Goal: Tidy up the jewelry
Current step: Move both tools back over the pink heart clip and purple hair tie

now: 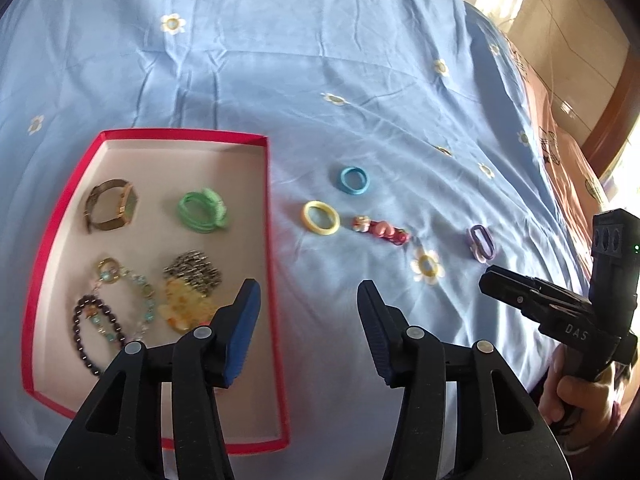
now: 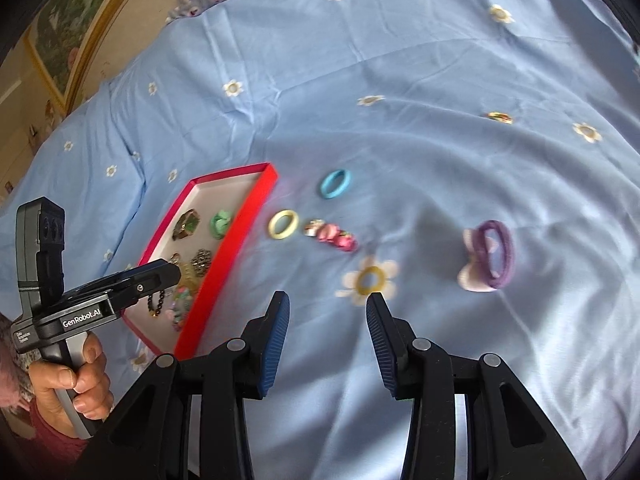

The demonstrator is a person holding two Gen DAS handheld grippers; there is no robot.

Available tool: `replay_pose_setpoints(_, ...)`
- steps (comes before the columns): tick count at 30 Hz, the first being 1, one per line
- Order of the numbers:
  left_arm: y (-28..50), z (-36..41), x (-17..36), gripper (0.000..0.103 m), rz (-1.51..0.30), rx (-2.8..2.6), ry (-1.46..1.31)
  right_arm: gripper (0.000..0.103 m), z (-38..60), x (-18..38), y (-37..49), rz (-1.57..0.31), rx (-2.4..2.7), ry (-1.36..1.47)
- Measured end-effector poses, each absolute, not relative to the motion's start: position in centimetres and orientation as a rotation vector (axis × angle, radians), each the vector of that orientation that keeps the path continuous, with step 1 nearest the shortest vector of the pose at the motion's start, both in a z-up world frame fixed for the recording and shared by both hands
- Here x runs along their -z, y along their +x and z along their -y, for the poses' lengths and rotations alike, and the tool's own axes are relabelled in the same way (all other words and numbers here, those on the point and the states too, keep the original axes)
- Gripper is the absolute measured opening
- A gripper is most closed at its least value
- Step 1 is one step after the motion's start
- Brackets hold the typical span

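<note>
A red-rimmed box point(image 1: 267, 184) point(image 2: 240, 220) lies on the blue bedsheet, holding a watch point(image 1: 112, 205), a green coil band point(image 1: 203, 211), bead bracelets point(image 1: 96, 320) and an amber clip point(image 1: 186, 304). Right of it lie a blue hair tie point(image 1: 354, 179) point(image 2: 336, 184), a yellow hair tie point(image 1: 321, 217) point(image 2: 283, 224), a pink flower clip point(image 1: 382, 230) point(image 2: 332, 235) and a purple hair tie point(image 1: 481, 243) point(image 2: 490, 256). My left gripper point(image 1: 310, 296) hovers open over the box's right edge, nothing between its fingers. My right gripper point(image 2: 328, 308) hangs open above bare sheet, short of the clip.
The blue floral sheet point(image 1: 320, 60) stretches far beyond the items. A small striped item point(image 2: 500, 117) lies far right. The bed's edge and tiled floor point(image 1: 560, 40) show at the right; a framed picture point(image 2: 72, 20) stands on the left. A hand point(image 2: 68, 380) holds the left gripper's handle.
</note>
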State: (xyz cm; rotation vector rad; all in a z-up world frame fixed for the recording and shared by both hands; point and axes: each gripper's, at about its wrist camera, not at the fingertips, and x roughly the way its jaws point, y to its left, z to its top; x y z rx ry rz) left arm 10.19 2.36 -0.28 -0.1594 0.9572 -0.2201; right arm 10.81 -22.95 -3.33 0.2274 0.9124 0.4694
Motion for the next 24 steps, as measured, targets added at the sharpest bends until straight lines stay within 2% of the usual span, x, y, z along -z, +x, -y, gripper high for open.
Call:
replay_pose_setpoints(8,11.7,0.5,0.3,0.056,-0.963,0.256,-0.149,0.045,26.3,3.2,10.9,-0.889,-0.405,0.257)
replay_pose_setpoints(14,13.5,2.8,0.8,0.068,-0.983,0.282,-0.132,0.057,27.8,3.0,11.2,-0.860,-0.328,0.206)
replay_pose_setpoints(24,17.0,6.7,3.6,0.070,-1.059,0.324,-0.125,0.057,29.3,4.0,12.9,-0.864,-0.300,0.217)
